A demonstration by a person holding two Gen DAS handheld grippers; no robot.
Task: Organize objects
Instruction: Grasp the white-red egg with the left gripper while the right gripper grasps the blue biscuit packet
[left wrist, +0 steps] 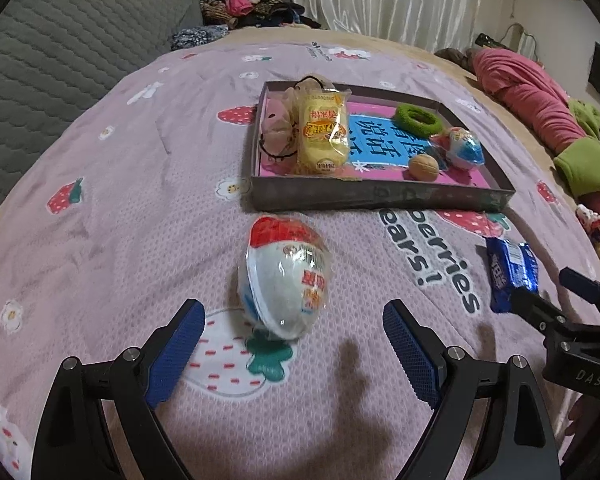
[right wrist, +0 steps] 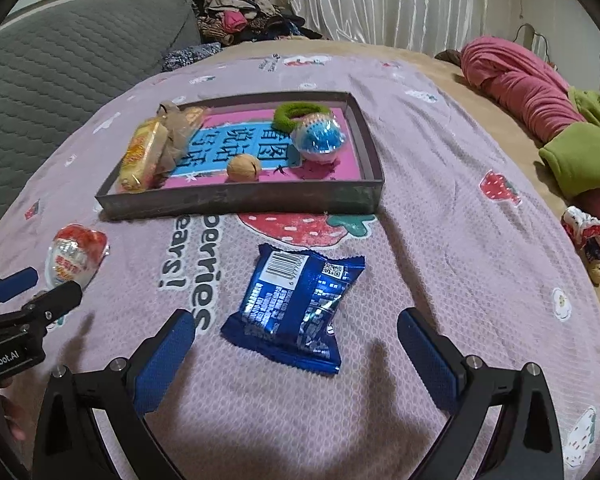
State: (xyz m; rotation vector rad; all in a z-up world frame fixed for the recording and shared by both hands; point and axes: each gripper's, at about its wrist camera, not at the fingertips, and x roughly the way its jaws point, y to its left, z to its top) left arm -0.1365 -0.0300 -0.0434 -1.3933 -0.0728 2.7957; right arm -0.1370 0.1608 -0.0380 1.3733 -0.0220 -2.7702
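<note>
A red and white wrapped egg toy (left wrist: 286, 276) lies on the pink bedspread just ahead of my open left gripper (left wrist: 294, 340); it also shows in the right wrist view (right wrist: 75, 255). A blue snack packet (right wrist: 296, 308) lies flat just ahead of my open right gripper (right wrist: 296, 348); it also shows in the left wrist view (left wrist: 510, 270). Beyond both sits a shallow dark tray (left wrist: 380, 196) (right wrist: 240, 200). It holds a yellow snack bag (left wrist: 322, 132), a plush toy (left wrist: 276, 128), a green ring (left wrist: 418, 118), a walnut (left wrist: 423, 167) and a blue egg toy (left wrist: 464, 148).
A grey quilted headboard (left wrist: 60, 60) stands at the left. Piled clothes (left wrist: 252, 0) lie at the back. A pink and green bundle (right wrist: 540, 96) lies on the right. A small wrapped toy (right wrist: 590, 240) lies near the right edge of the bed.
</note>
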